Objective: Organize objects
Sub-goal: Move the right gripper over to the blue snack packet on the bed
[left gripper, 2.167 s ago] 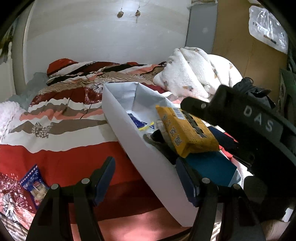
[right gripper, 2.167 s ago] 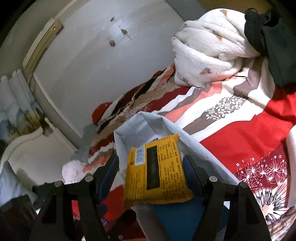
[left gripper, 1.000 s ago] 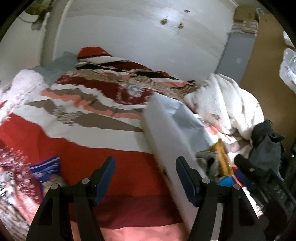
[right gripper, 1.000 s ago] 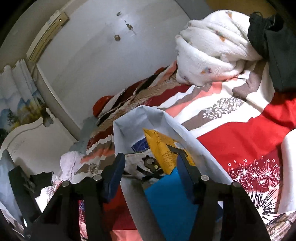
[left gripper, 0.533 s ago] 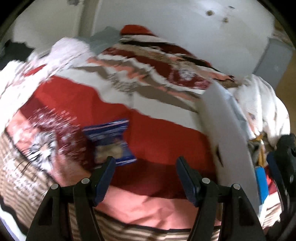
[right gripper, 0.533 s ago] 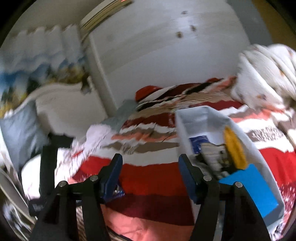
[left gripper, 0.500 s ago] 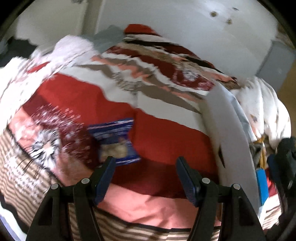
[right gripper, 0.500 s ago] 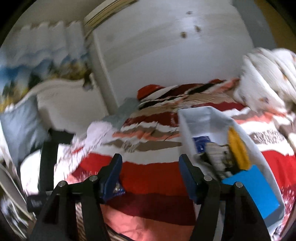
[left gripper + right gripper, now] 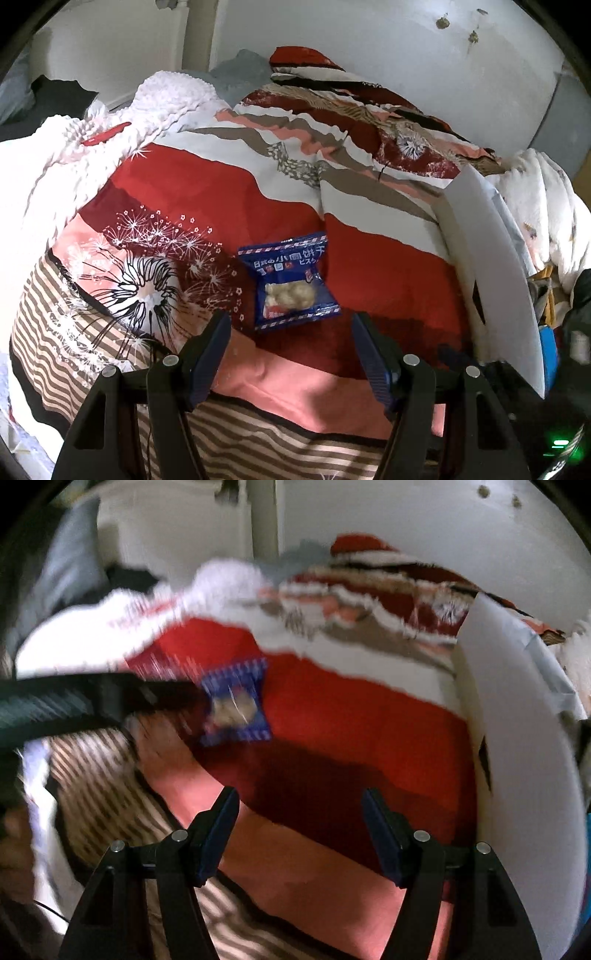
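The left claw point(image 9: 290, 325) is spread wide and holds nothing; it hovers over the bed, its blue fingertips point(image 9: 218, 328) flanking the near edge of a blue snack packet point(image 9: 291, 282) without touching it. The packet lies flat on the red band of the bedspread point(image 9: 192, 192), beside the white dandelion print; it has a clear window showing pale biscuits.

A white box point(image 9: 491, 280) stands on the bed to the right of the packet, well apart from it; only its outer wall and a sliver of its contents show in the left wrist view, among them a yellow packet point(image 9: 543, 275) and something blue point(image 9: 548, 347).

The right claw point(image 9: 299, 805) is also spread and empty; it hangs above the salmon and red bands of the bedspread, near the box wall point(image 9: 517, 738). The right wrist view is blurred; in it the packet point(image 9: 236, 705) lies further ahead, and the left claw's dark body reaches in from the left edge next to the packet. A white fluffy blanket point(image 9: 546, 199) is heaped behind the box.
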`<state>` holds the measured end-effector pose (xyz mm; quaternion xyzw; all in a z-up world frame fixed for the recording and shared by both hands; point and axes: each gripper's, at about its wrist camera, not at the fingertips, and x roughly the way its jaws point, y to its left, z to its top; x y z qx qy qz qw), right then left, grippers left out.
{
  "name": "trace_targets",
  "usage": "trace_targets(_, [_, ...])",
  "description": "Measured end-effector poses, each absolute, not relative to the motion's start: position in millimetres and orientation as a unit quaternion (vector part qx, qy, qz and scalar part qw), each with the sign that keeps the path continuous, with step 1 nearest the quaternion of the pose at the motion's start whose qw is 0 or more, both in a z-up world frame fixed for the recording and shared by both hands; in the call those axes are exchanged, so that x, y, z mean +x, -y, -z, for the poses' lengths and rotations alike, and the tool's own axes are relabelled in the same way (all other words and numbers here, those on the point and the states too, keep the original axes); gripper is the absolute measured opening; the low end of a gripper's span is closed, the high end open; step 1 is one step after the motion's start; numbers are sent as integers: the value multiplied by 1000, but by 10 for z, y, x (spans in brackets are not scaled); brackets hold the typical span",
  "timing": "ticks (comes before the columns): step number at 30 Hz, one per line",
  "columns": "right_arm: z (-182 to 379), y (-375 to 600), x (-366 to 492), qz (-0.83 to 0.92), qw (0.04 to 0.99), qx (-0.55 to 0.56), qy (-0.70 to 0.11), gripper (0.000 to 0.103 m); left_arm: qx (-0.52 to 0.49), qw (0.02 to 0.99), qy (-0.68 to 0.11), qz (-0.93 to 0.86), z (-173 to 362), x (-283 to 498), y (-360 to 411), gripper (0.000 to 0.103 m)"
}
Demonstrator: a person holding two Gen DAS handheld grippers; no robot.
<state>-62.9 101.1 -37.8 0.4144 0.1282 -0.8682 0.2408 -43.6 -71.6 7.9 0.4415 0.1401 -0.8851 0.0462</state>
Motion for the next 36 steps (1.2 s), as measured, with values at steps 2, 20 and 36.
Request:
trace_targets(2, [540,-999,-697,865,222,423,-155,68,443,48,-139,885,-56,-443,715,65])
trace_targets(20, [1072,-1143,-659,867,211,406,-199,90,466,39,-114,877,35,-521,585,65])
trace_targets(36, [1057,-1094,-657,867,211,405,-202,90,465,35,-113,878,8,-515,539,65])
